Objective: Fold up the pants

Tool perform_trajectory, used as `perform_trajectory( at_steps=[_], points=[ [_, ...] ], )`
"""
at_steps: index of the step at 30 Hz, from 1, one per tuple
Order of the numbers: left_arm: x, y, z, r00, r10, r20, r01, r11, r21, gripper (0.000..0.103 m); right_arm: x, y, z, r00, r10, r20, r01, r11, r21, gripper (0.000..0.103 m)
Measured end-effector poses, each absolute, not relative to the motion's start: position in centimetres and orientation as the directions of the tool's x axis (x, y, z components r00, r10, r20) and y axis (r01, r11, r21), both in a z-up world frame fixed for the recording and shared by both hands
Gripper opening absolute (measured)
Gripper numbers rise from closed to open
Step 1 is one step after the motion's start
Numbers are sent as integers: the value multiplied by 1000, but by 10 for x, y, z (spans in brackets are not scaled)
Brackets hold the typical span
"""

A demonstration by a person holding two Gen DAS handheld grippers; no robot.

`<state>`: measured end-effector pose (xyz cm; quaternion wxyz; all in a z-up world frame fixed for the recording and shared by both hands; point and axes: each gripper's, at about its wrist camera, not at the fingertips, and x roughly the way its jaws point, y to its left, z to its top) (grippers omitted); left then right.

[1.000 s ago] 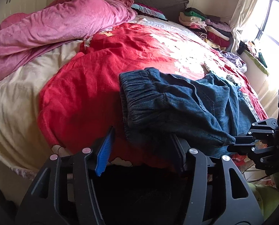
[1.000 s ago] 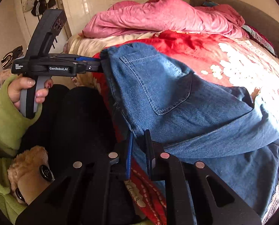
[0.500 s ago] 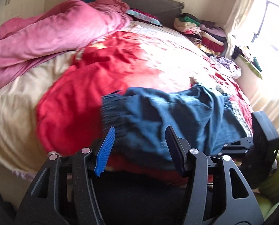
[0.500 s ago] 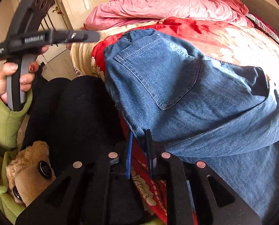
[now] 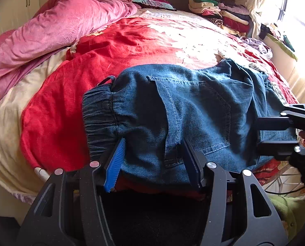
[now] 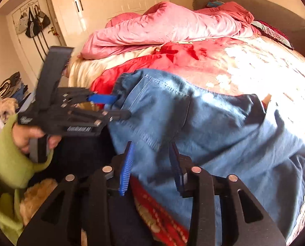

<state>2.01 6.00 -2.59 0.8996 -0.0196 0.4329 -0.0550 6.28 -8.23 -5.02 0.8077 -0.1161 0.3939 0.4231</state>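
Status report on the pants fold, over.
Left gripper open. Right gripper open, just released jeans. Jeans folded on red bedspread. Nothing in the way.

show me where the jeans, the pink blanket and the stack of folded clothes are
jeans (image 5: 193,110): left wrist view, on the back pocket.
pink blanket (image 5: 56,32): left wrist view, middle of the bunched fabric.
stack of folded clothes (image 5: 220,12): left wrist view, middle of the pile by the headboard.

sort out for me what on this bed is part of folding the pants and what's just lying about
Part of the job:
- jeans
- left gripper, open
- right gripper, fingers just opened, off the denim

Just lying about:
- pink duvet
- red bedspread
- pile of folded clothes
- bags on the door
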Motion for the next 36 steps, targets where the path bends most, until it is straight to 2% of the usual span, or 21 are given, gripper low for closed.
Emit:
perform_trajectory(
  at_steps=[2,4,10,12,15,16,17,18,27,36],
  points=[
    [18,61,-24,622,-118,-774,81,993,-86,47,75,-74,-67,310,527,-791,-745,652,143,42],
    [16,62,-24,626,-131,-769,87,991,-99,47,84,-72,-88,257,468,-845,-695,697,175,44],
    [10,64,-12,663,-148,-734,81,989,-126,47,81,-85,-71,282,530,-799,-682,697,221,44],
    [7,64,-3,678,-148,-720,80,989,-128,47,77,-93,-59,324,543,-775,-677,705,211,51],
    [2,65,6,692,-142,-708,70,989,-130,47,77,-113,-43,384,544,-746,-648,734,201,52],
    [1,65,9,695,-142,-705,67,989,-133,48,79,-119,-40,401,541,-739,-639,744,198,55],
    [1,65,11,696,-145,-703,68,988,-137,49,80,-124,-36,427,531,-732,-625,758,186,62],
    [0,63,13,697,-147,-702,68,988,-139,50,80,-131,-32,453,524,-721,-613,770,175,63],
    [4,45,36,708,-200,-677,117,979,-167,62,92,-184,-5,587,480,-651,-512,844,161,63],
    [29,-1,42,651,-328,-685,250,944,-215,63,135,-214,16,651,422,-632,-438,888,141,64]
  ],
)
